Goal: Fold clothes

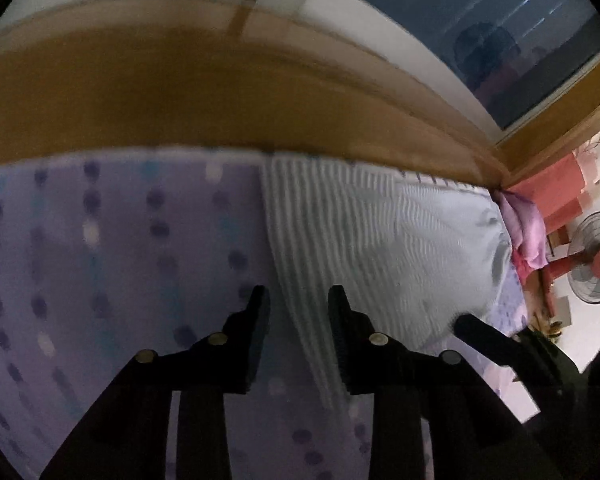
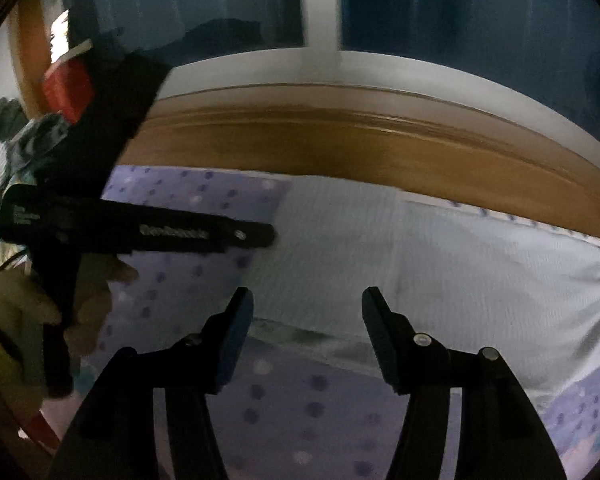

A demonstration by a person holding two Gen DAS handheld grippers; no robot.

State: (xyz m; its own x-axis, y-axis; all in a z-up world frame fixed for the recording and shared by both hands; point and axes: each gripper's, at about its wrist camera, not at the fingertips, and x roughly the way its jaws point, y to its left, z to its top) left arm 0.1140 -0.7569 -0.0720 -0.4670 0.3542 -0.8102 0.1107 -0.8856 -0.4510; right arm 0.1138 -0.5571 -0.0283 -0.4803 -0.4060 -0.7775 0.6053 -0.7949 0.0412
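A pale, finely striped garment (image 1: 380,240) (image 2: 420,260) lies flat on a bed with a lilac dotted sheet (image 1: 100,260) (image 2: 300,408). In the left wrist view my left gripper (image 1: 298,300) hovers over the garment's left edge. Its jaws stand apart, and the cloth lies flat below them, unpinched. My right gripper (image 2: 307,296) is wide open above the garment's near edge with nothing between its fingers. The right wrist view shows the left gripper (image 2: 266,236) from the side, held by a hand (image 2: 92,288), its tip at the garment's left edge. The right gripper's tip (image 1: 472,328) shows at lower right.
A wooden bed frame (image 1: 180,92) (image 2: 340,132) runs along the far side, under a dark window (image 1: 480,20). A pink cloth (image 1: 524,228) and a standing fan (image 1: 596,258) are off the bed's right end. A heap of clothes (image 2: 20,140) and a red object (image 2: 66,88) are at far left.
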